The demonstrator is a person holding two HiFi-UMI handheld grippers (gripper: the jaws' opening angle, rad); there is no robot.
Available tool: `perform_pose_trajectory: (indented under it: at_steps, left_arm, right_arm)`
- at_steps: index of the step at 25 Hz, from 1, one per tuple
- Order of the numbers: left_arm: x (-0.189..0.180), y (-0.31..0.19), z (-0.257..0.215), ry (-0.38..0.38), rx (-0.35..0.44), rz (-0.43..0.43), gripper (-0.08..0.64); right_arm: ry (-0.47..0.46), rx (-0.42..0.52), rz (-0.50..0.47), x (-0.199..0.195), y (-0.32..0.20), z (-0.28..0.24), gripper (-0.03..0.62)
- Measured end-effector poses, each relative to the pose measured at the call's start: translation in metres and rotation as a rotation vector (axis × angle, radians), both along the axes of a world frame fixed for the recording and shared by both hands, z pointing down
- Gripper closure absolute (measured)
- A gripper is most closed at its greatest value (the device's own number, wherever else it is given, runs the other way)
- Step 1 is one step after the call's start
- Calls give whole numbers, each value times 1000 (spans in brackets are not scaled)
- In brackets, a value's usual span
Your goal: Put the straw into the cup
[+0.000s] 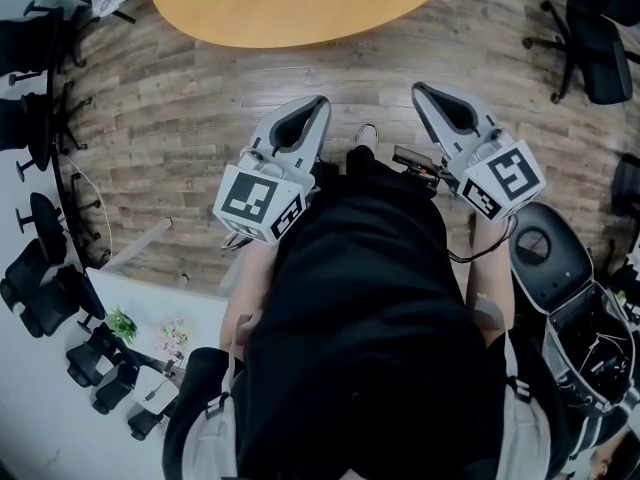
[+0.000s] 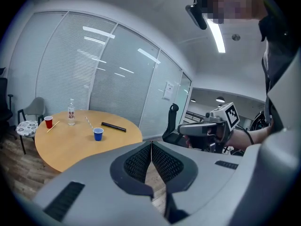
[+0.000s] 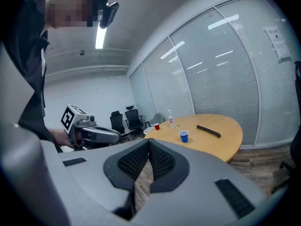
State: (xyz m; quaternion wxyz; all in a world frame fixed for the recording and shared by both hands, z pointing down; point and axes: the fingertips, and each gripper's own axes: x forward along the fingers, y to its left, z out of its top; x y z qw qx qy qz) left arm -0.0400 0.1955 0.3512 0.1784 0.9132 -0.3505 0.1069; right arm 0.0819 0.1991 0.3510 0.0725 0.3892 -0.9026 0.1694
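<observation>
Currently the jaws of the left hand-held gripper (image 2: 151, 149) and of the right hand-held gripper (image 3: 148, 146) are pressed together and hold nothing. Well apart from them, the straw (image 2: 88, 122) lies on the round counter (image 2: 70, 147), between the bottle (image 2: 71, 112) and the blue cup (image 2: 98, 133).

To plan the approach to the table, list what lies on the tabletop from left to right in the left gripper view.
red cup → water bottle → striped straw → blue cup → black bar. The thin pale stick overlaps the red cup, so it is left out.
</observation>
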Motion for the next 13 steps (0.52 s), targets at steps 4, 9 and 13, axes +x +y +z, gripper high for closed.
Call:
perform_pose_trajectory:
  at_steps: [4,9,13]
  left_arm:
    - [4,2,0,-3,-1,8,543]
    - [6,3,0,-7,3,16,543]
    - [10,4,0,-6,5,13,543]
  right_arm:
    - [1,1,0,2,2,0,574]
    - [7,-1,3,4,5,1,575]
    - [5,1,4,8,8,2,575]
